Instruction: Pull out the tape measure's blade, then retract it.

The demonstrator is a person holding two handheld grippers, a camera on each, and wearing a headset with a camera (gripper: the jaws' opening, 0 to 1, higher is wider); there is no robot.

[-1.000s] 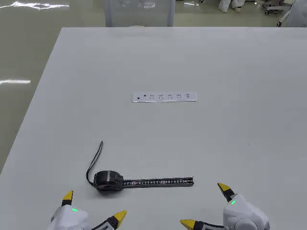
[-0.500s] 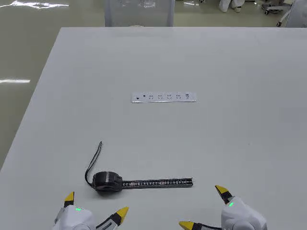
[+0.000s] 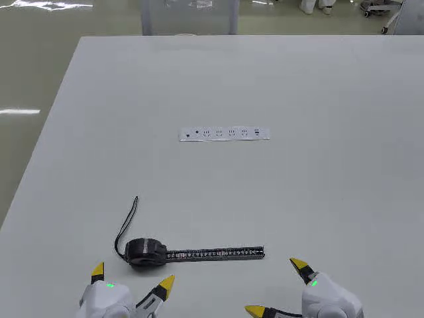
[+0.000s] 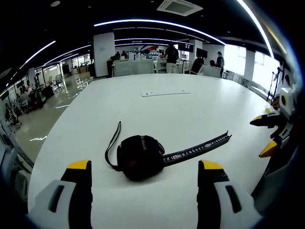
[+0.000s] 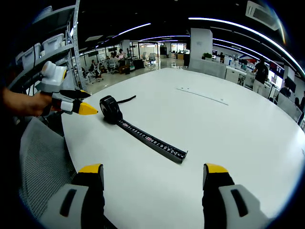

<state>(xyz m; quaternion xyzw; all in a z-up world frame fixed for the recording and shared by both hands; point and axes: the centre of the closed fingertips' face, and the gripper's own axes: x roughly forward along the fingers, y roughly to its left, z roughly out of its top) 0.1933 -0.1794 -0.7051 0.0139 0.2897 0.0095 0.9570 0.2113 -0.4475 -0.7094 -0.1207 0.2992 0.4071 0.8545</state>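
A black tape measure (image 3: pixel 146 252) lies on the white table near its front edge, its dark blade (image 3: pixel 217 254) drawn out to the right and lying flat. A thin black wrist strap (image 3: pixel 126 222) loops away from the case. In the left gripper view the case (image 4: pixel 140 156) sits just beyond the jaws, and the blade (image 4: pixel 198 149) runs off to the right. My left gripper (image 3: pixel 130 278) hovers open just in front of the case. My right gripper (image 3: pixel 275 287) is open, a little short of the blade's end (image 5: pixel 180 155). Neither gripper touches the tape measure.
A white power strip (image 3: pixel 224 134) lies flat in the middle of the table (image 3: pixel 298 86). The table's left edge runs close by the tape measure, with glossy floor (image 3: pixel 33 59) beyond. A chair back (image 3: pixel 189 14) stands at the far edge.
Both grippers have drawn slightly back toward me and stay open. The tape measure and its pulled-out blade lie as before; the small shift in the picture comes from the head camera.
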